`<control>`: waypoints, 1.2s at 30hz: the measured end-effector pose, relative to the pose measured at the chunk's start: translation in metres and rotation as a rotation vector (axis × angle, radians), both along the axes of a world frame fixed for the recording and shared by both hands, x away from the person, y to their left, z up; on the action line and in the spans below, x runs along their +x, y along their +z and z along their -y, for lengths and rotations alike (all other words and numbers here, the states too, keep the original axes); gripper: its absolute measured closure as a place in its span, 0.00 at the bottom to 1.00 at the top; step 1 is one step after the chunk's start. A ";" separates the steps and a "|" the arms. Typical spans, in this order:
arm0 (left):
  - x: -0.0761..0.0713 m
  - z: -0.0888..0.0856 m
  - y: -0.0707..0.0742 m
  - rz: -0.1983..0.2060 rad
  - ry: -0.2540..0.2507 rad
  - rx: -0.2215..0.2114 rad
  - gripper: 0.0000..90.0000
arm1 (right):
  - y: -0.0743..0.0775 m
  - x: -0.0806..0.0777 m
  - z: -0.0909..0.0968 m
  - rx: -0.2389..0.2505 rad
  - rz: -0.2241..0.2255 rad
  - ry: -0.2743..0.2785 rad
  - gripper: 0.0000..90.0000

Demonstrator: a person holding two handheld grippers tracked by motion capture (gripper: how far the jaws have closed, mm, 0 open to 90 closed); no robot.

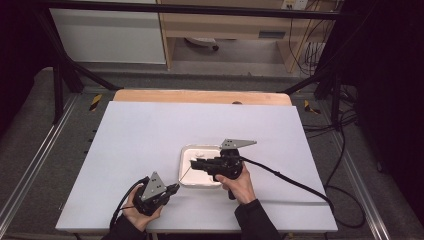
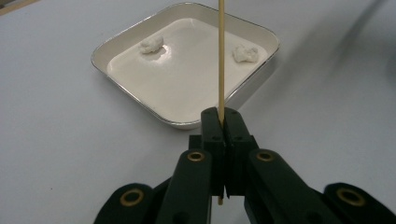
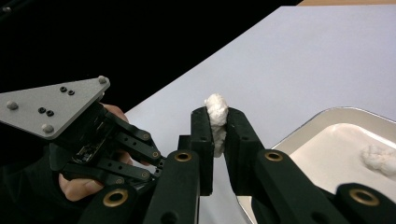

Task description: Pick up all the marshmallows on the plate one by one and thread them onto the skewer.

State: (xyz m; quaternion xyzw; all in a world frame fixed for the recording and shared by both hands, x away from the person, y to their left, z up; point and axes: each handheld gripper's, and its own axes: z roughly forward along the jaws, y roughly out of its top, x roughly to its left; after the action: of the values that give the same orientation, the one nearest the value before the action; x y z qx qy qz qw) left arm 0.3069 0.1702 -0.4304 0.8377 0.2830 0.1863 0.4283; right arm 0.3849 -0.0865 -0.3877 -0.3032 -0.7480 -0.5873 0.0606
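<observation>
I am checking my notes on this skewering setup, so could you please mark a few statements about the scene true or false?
1. The left tongs are shut on a thin wooden stick. True.
2. The right tongs are empty. False: they grip a white lump.
3. The tray is round. False: it is square with rounded corners.
4. Two white lumps lie in the tray, one and another. True.
5. The stick already pierces the held lump. False: they are apart.

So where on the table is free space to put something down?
The white table is bare left of the tray and behind it, up to the wooden edge. It is crowded at the tray, where the right gripper hovers, and near the left gripper.
</observation>
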 end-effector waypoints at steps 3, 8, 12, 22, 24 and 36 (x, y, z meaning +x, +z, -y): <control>0.000 0.000 0.000 0.001 0.002 -0.001 0.99 | 0.000 0.000 0.000 -0.002 -0.004 0.000 0.93; 0.001 0.001 0.001 0.002 0.006 -0.003 0.99 | 0.000 0.000 0.000 -0.010 -0.004 -0.001 0.93; 0.001 0.002 0.001 0.003 0.003 -0.001 0.99 | 0.000 0.000 0.000 -0.005 -0.006 0.000 0.93; 0.000 0.004 0.000 0.005 -0.002 0.014 0.99 | -0.002 0.000 -0.001 -0.007 -0.015 0.006 0.93; 0.000 0.004 0.000 0.008 -0.001 0.018 0.99 | -0.002 -0.001 -0.001 -0.005 -0.014 0.010 0.93; 0.001 0.006 -0.001 0.006 -0.004 0.033 0.99 | -0.004 -0.001 -0.003 -0.008 -0.022 0.014 0.93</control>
State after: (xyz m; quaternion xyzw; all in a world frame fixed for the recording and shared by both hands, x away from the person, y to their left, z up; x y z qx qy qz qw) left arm 0.3079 0.1639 -0.4316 0.8445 0.2772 0.1926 0.4157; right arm 0.3840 -0.0838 -0.3921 -0.3046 -0.7517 -0.5806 0.0715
